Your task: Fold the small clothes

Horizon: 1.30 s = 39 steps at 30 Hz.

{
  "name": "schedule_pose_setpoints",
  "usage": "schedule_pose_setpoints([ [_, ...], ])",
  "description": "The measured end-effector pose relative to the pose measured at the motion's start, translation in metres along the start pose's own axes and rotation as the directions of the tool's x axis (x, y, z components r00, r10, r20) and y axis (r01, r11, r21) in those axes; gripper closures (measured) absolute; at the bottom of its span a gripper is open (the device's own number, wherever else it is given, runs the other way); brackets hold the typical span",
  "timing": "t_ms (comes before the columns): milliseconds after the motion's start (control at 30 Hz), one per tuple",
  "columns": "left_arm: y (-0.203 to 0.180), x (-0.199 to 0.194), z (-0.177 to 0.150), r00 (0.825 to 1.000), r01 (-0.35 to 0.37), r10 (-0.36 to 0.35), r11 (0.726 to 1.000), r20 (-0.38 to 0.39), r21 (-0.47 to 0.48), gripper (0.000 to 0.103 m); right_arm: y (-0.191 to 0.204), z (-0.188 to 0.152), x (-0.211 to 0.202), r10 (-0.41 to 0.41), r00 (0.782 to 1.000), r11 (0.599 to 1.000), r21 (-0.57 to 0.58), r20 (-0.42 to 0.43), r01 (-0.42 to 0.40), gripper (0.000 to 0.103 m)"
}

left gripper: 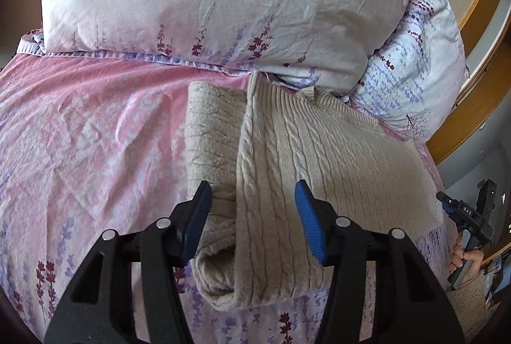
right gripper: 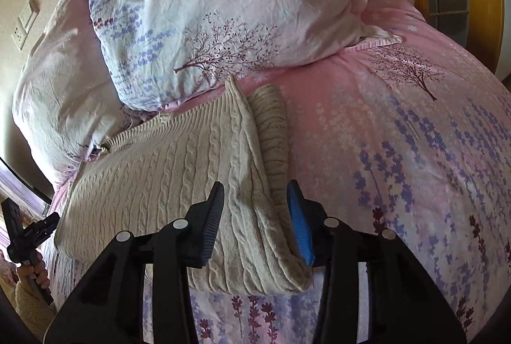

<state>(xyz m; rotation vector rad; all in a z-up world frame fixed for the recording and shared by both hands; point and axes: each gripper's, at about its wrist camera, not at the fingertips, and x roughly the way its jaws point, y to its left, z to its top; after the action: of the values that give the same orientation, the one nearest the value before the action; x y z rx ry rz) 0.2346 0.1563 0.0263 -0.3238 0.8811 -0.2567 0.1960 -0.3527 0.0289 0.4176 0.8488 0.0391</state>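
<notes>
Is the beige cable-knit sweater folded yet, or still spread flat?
Partly folded. The sweater has one side turned over its body, with a doubled, rolled edge along that side. The rest lies flat on the pink bedspread.

A home bedroom; a bed under a pink lavender-printed cotton sheet (right gripper: pixel 399 126); plump floral pillows (left gripper: pixel 207 2); a curved wooden headboard (left gripper: pixel 479 8); a wall socket (right gripper: pixel 19 32).

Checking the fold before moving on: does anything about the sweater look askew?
The beige sweater lies folded on the pink bedsheet, but one rolled sleeve sticks out past its edge, so the bundle looks uneven.
</notes>
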Motion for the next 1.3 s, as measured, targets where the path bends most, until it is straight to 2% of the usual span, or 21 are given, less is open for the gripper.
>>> schedule_pose_setpoints([
  [67, -0.003, 0.002, -0.004, 1.0, -0.009, 0.009, 1.0, -0.003, 0.012, 0.054, -0.001, -0.004, 0.003, -0.017, 1.0, 1.0, -0.003, -0.013, 0.017, 0.059],
  [133, -0.005, 0.003, -0.008, 1.0, -0.009, 0.009, 1.0, -0.005, 0.021, 0.062, -0.001, -0.008, 0.003, -0.011, 1.0, 1.0, -0.012, -0.015, 0.01, 0.068],
  [167, -0.005, 0.004, -0.009, 1.0, -0.006, 0.006, 1.0, -0.009, 0.02, 0.074, 0.0, -0.009, 0.003, -0.014, 1.0, 1.0, -0.023, -0.016, 0.013, 0.077],
  [200, -0.005, 0.006, -0.01, 1.0, 0.006, -0.006, 1.0, -0.018, 0.015, 0.09, 0.001, -0.01, 0.002, -0.013, 1.0, 0.999, -0.033, -0.011, 0.013, 0.08],
  [233, -0.004, 0.007, -0.011, 1.0, 0.013, -0.013, 1.0, -0.025, 0.008, 0.095, 0.001, -0.01, 0.001, -0.009, 1.0, 0.999, -0.035, -0.005, 0.009, 0.082],
  [400, -0.002, -0.002, -0.015, 1.0, 0.025, -0.025, 1.0, -0.01, 0.012, 0.097, 0.003, -0.007, -0.016, 0.033, 0.998, 0.999, -0.025, 0.044, -0.032, 0.088],
  [533, 0.004, -0.019, -0.019, 0.999, 0.049, -0.05, 0.999, 0.021, 0.02, 0.097, 0.001, -0.01, -0.018, 0.031, 0.998, 0.999, -0.031, 0.048, -0.03, 0.089],
  [633, 0.009, -0.013, -0.024, 1.0, 0.026, -0.026, 0.999, 0.006, 0.025, 0.097, -0.006, -0.015, -0.002, -0.024, 1.0, 1.0, -0.018, -0.005, 0.024, 0.089],
  [733, 0.007, -0.004, -0.025, 1.0, 0.002, -0.003, 0.999, 0.014, 0.041, 0.096, -0.005, -0.015, 0.002, -0.051, 0.999, 0.999, -0.015, -0.016, 0.051, 0.088],
  [833, 0.0, -0.006, -0.02, 0.999, -0.027, 0.026, 0.997, 0.019, 0.068, 0.09, 0.004, -0.012, -0.004, -0.108, 0.994, 0.993, -0.049, -0.009, 0.107, 0.085],
  [933, -0.007, -0.02, -0.016, 0.993, -0.088, 0.08, 0.991, 0.084, 0.096, 0.073, 0.017, -0.01, -0.022, -0.113, 0.991, 0.989, -0.083, 0.071, 0.119, 0.073],
  [967, -0.012, -0.024, -0.015, 0.992, -0.087, 0.076, 0.991, 0.106, 0.106, 0.068, 0.023, -0.009, -0.025, -0.114, 0.99, 0.987, -0.105, 0.088, 0.123, 0.063],
  [1000, -0.016, -0.026, -0.015, 0.991, -0.082, 0.068, 0.99, 0.114, 0.118, 0.066, 0.028, -0.009, -0.025, -0.123, 0.988, 0.982, -0.13, 0.092, 0.135, 0.058],
  [1100, -0.032, -0.023, -0.015, 0.994, -0.058, 0.042, 0.985, 0.1, 0.162, 0.062, 0.032, -0.006, -0.015, -0.163, 0.983, 0.974, -0.144, 0.083, 0.173, 0.058],
  [1200, -0.046, -0.014, -0.018, 0.997, -0.041, 0.026, 0.978, 0.078, 0.205, 0.06, 0.032, -0.008, -0.012, -0.118, 0.99, 0.984, -0.128, 0.074, 0.127, 0.058],
  [1300, -0.052, -0.001, -0.021, 0.998, -0.043, 0.031, 0.973, 0.052, 0.228, 0.058, 0.054, -0.015, -0.01, -0.073, 0.995, 0.973, -0.214, 0.074, 0.088, 0.058],
])
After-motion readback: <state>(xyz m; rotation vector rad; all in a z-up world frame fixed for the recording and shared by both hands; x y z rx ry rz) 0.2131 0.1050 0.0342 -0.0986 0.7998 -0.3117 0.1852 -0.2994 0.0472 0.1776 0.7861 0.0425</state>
